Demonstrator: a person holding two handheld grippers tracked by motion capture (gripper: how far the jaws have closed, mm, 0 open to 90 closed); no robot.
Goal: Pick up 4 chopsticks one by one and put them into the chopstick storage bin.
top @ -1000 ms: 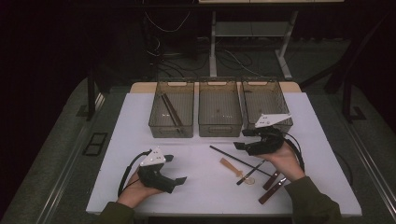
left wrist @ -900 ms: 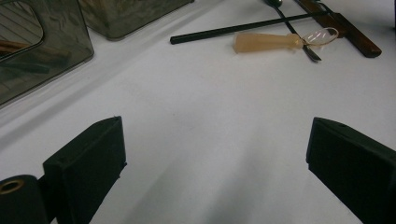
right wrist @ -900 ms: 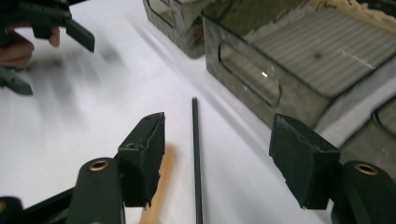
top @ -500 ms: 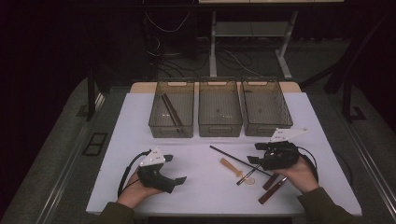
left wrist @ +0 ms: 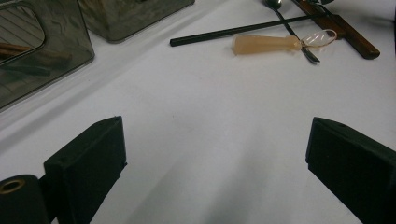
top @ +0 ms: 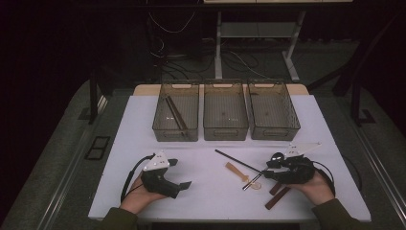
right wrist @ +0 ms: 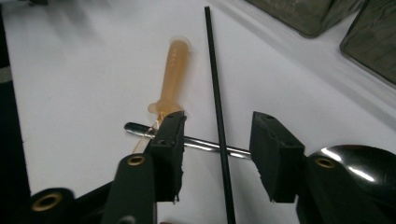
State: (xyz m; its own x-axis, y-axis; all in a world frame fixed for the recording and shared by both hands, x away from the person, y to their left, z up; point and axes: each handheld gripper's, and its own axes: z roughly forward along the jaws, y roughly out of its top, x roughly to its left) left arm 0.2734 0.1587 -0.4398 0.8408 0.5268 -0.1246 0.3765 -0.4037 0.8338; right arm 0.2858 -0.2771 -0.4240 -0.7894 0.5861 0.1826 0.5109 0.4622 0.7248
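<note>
Left gripper (top: pixel 184 184) just sits on the near left of the white table (top: pixel 210 201), jaws wide apart with nothing between them. Far side has three clear bins (top: pixel 226 115) in a row, the left one holding brown sticks (top: pixel 175 114). Right of middle there's a tan plastic spoon (top: pixel 238 171), then a black chopstick (right wrist: pixel 217 112) crossing a metal spoon (right wrist: pixel 196 142). Right gripper (right wrist: pixel 217 140) is down over that crossing, jaws have just been closing, half apart and straddling the chopstick, not pressing yet. Brown sticks (top: pixel 277 196) lie beside it.
</note>
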